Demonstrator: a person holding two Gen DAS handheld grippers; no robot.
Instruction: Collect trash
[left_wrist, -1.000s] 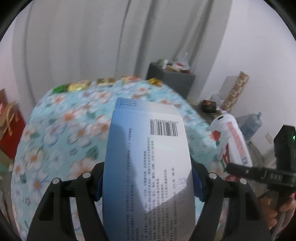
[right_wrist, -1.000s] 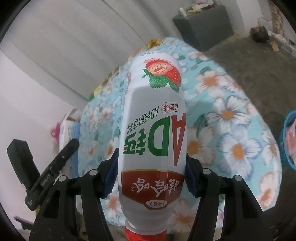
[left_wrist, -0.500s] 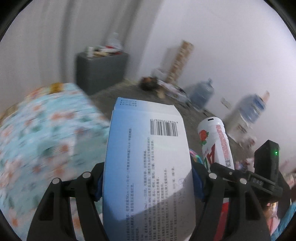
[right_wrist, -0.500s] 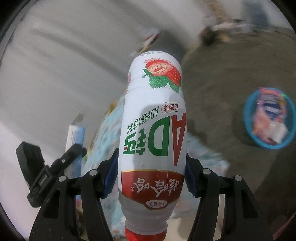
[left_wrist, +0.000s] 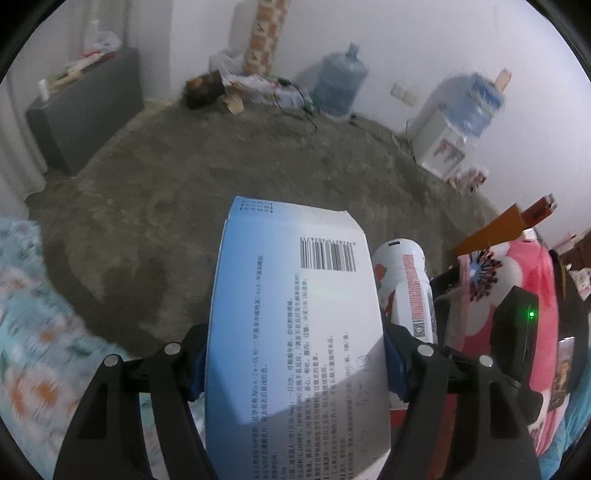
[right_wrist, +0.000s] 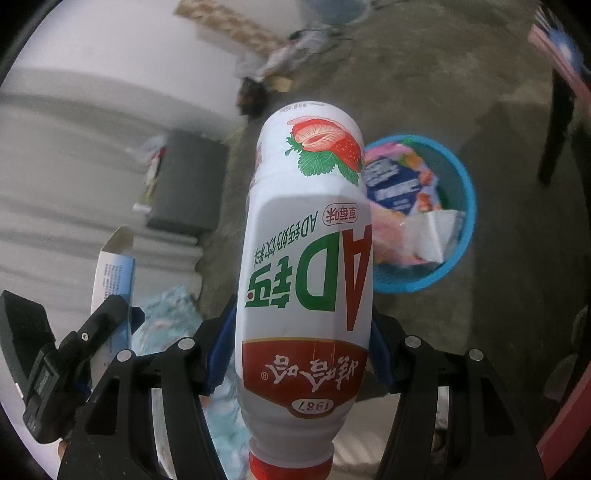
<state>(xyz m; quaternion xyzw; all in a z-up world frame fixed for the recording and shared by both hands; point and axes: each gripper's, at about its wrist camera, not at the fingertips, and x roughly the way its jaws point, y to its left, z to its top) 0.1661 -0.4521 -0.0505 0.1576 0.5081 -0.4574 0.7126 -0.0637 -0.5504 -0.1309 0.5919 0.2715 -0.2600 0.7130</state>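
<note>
My left gripper (left_wrist: 295, 363) is shut on a blue-and-white paper box (left_wrist: 295, 317) with a barcode, held in the air over the grey floor. My right gripper (right_wrist: 301, 343) is shut on a white strawberry-milk bottle (right_wrist: 306, 258), red cap toward the camera. The bottle also shows in the left wrist view (left_wrist: 408, 291) just right of the box. The box and left gripper show in the right wrist view (right_wrist: 112, 273) at lower left. A blue trash basket (right_wrist: 458, 236) holding wrappers stands on the floor beyond the bottle.
A flowered blue cloth (left_wrist: 33, 332) lies at the lower left. A grey cabinet (left_wrist: 85, 110) stands by the wall. Water jugs (left_wrist: 340, 85), a dispenser (left_wrist: 443, 144) and floor clutter line the far wall. A pink flowered cloth (left_wrist: 517, 277) is at right.
Both grippers have swung away from the flowered table toward the open floor, each still holding its item. The blue basket has come closer, right behind the bottle.
</note>
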